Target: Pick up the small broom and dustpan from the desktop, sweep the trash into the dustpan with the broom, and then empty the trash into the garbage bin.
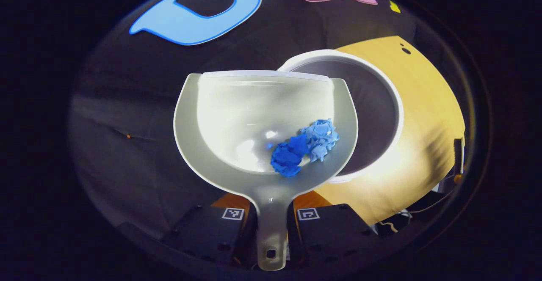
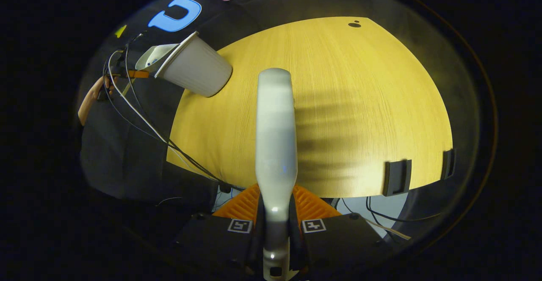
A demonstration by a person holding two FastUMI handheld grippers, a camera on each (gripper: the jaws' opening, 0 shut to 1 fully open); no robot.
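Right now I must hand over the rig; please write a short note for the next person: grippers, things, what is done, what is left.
Left gripper: jaws shut on the dustpan handle, pan held partly over the open garbage bin.
Right gripper: jaws shut on the small broom, held above the desktop.
Trash: two crumpled blue pieces lie in the pan, near the handle end.
Done: tools picked up, trash swept in.
Left: tip the pan so the trash falls into the bin.
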